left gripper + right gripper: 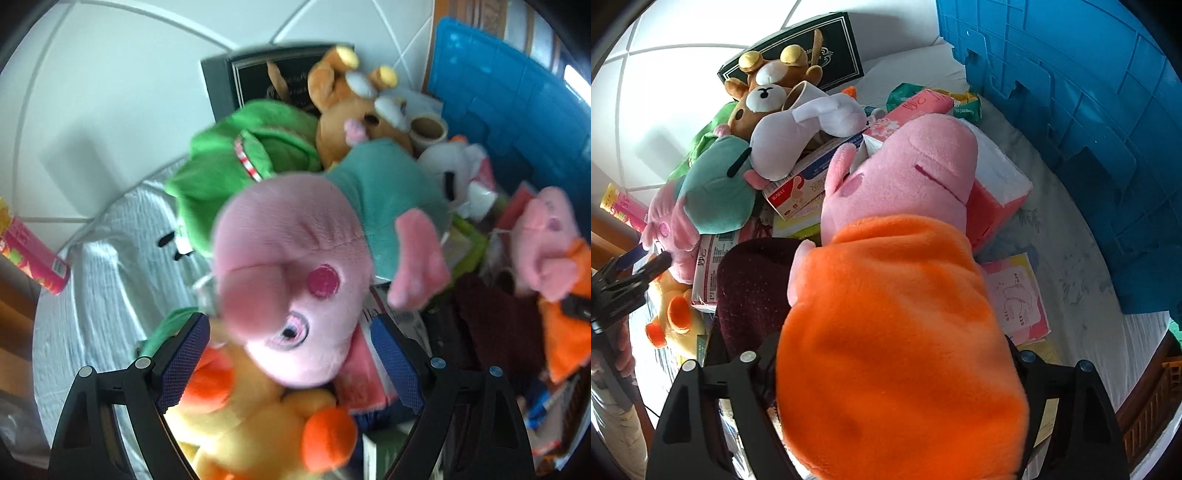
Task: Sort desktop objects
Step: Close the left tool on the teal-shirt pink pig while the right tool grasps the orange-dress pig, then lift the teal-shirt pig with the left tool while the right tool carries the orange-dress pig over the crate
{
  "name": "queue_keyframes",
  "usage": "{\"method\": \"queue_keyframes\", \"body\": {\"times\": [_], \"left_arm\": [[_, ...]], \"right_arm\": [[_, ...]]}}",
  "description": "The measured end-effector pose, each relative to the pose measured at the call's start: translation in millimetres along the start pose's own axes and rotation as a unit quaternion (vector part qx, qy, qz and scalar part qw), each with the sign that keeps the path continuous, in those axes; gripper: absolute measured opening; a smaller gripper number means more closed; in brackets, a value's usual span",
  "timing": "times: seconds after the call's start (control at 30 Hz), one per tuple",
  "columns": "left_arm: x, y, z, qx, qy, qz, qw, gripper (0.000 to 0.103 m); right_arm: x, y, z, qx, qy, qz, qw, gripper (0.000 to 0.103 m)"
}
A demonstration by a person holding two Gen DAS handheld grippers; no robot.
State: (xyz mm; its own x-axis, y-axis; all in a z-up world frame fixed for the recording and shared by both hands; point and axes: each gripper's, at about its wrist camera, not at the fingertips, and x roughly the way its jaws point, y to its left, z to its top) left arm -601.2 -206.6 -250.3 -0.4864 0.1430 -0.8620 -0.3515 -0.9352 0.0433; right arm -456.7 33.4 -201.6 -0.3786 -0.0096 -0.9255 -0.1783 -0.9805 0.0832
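Note:
A pink pig plush in a teal dress (295, 266) lies on the pile of toys. Its head sits between the blue pads of my left gripper (288, 323), which stands open with a gap on each side. Under the head lies a yellow duck plush (251, 417). In the right wrist view, my right gripper (890, 347) is shut on a pink pig plush in an orange dress (897, 314). The orange body bulges over both fingers and hides the pads. My left gripper (650, 258) shows at the left edge, beside the teal-dressed pig (713, 199).
A blue crate (1089, 110) stands at the right. The pile also holds a brown bear (764, 99), a white plush (798, 129), a green plush (236, 173), boxes and tissue packs (997, 184), a maroon cloth (753, 288) and a dark box (812, 40). A white cloth (103, 280) covers the table.

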Motion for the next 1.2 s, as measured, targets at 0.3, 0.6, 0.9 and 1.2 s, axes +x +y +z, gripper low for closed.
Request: {"method": "queue_keyframes", "body": {"times": [0.3, 0.6, 0.9, 1.2], "left_arm": [[8, -1, 15, -0.043, -0.026, 0.0, 0.9987, 0.067], [-57, 1, 10, -0.058, -0.079, 0.013, 0.9951, 0.061], [-152, 4, 5, -0.084, -0.141, 0.039, 0.9857, 0.061], [-213, -6, -33, -0.12, -0.143, 0.069, 0.9799, 0.061]], "right_arm": [[2, 1, 6, 0.0, -0.015, -0.005, 1.0, 0.093], [-6, 9, 7, -0.008, -0.034, -0.014, 0.999, 0.081], [-88, 28, 10, -0.039, -0.115, 0.023, 0.992, 0.08], [-155, 43, 2, -0.086, -0.175, 0.055, 0.979, 0.08]]}}
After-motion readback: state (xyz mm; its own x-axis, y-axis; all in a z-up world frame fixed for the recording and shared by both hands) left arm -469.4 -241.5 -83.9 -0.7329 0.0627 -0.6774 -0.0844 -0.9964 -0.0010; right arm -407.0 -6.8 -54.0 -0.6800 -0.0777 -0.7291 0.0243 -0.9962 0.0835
